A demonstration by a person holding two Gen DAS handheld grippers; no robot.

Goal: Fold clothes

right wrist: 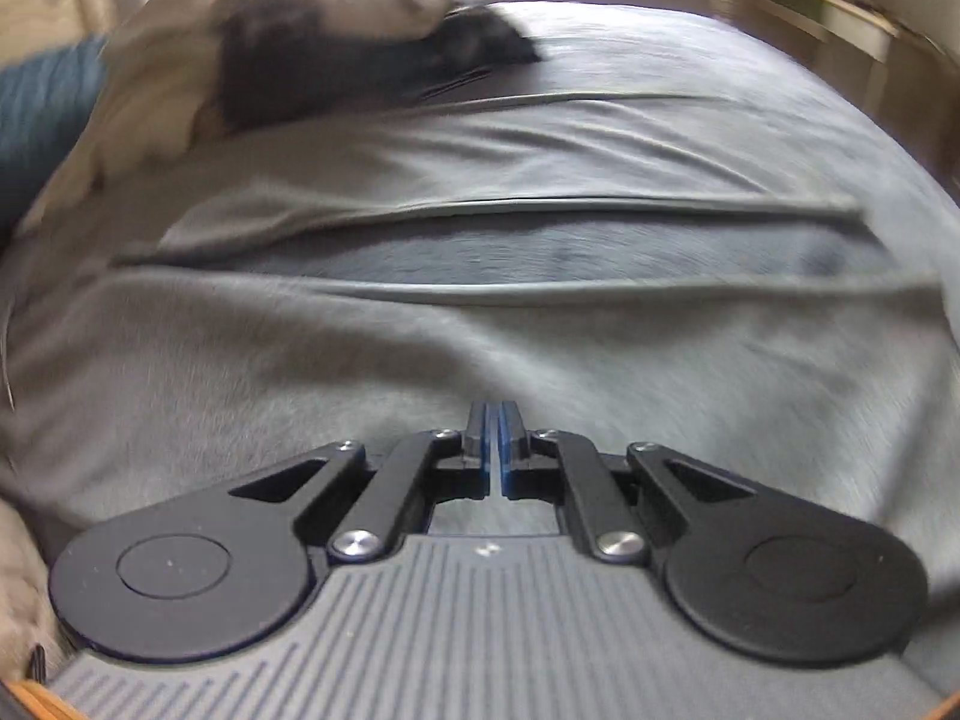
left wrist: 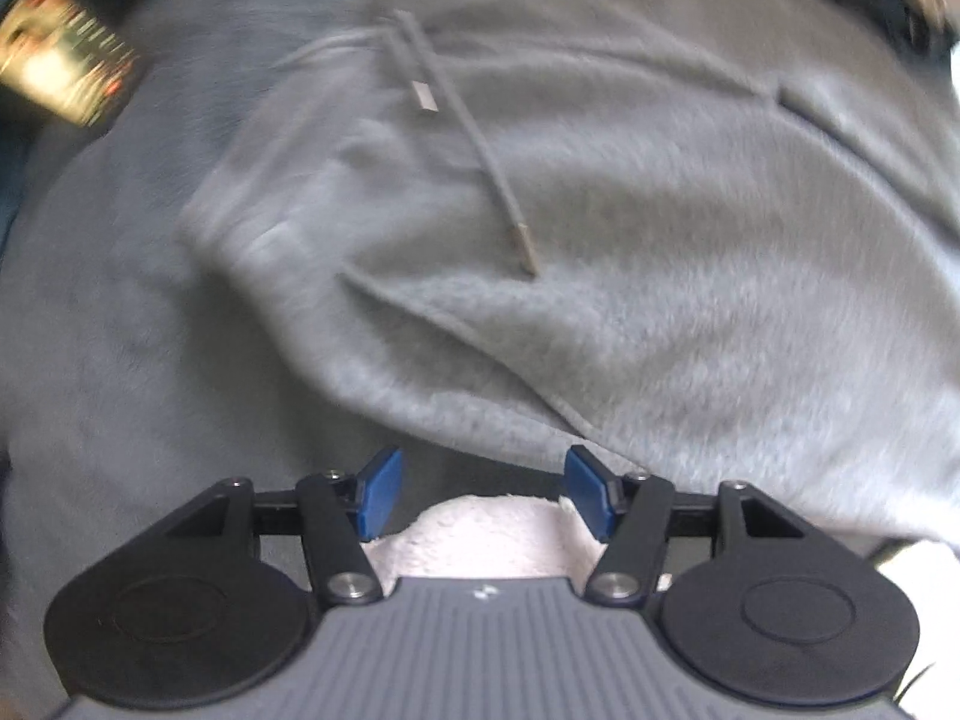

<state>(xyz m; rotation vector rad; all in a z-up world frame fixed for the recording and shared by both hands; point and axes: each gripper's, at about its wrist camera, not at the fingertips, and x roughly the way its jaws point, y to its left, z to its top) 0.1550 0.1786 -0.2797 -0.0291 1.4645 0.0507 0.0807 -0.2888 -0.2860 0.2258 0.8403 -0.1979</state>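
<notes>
Spreading across a grey bed cover (right wrist: 690, 60), the grey hoodie (left wrist: 600, 210) lies face up with its drawstrings (left wrist: 468, 120) loose on the chest, and long creases run across the cloth in the right wrist view. No finished fold shows; whether any part is already turned under I cannot tell, so most of the folding looks left to do. A heap of other clothes (right wrist: 288, 42) sits at the far end, shelves (right wrist: 840, 6) beyond. The left gripper (left wrist: 480, 492) hangs open over something white, holding nothing. The right gripper (right wrist: 493, 438) is closed, seemingly empty.
</notes>
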